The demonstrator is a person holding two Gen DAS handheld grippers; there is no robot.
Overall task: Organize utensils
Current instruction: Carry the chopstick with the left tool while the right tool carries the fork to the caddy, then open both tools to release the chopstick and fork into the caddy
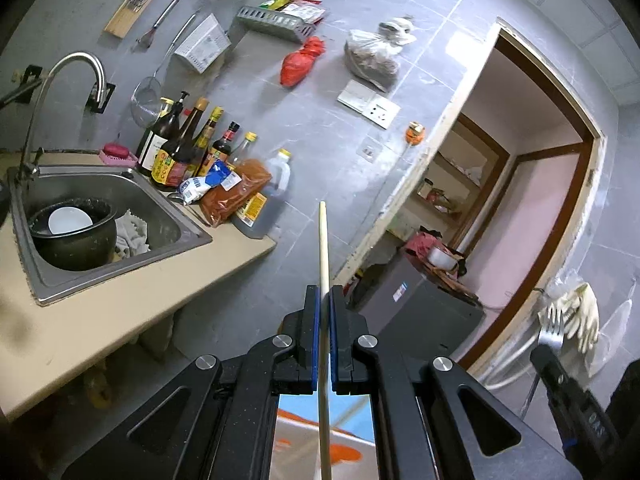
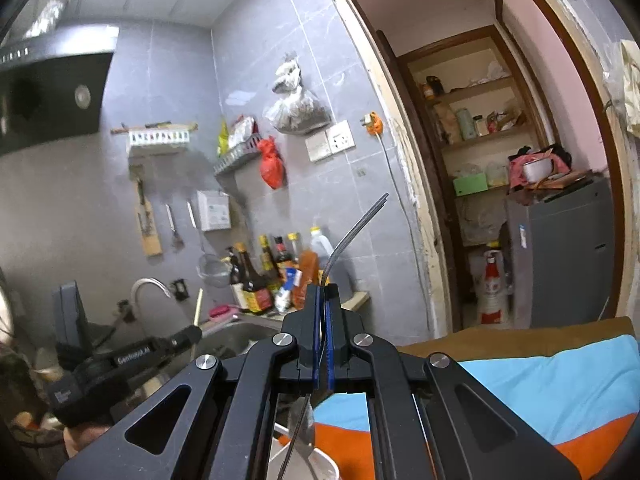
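Note:
My left gripper (image 1: 324,294) is shut on a pale wooden chopstick (image 1: 323,248) that runs straight out between its blue pads, its tip in the air in front of the grey tiled wall. In the right wrist view my right gripper (image 2: 323,292) is shut on a metal fork (image 2: 354,228); its tines curve up and to the right, its handle hangs down behind the pads. The fork (image 1: 554,322) and right gripper also show at the right edge of the left wrist view. The left gripper (image 2: 192,332) with the chopstick (image 2: 197,306) appears low at left in the right wrist view.
A steel sink (image 1: 52,280) holding a dark pot (image 1: 76,246) sits in a beige counter, sauce bottles (image 1: 180,152) behind it. Wall racks (image 1: 276,24) and hung tools are above. A doorway (image 2: 500,160) opens to shelves and a grey cabinet (image 2: 560,252). A white bowl (image 2: 320,464) and coloured cloth (image 2: 560,392) lie below.

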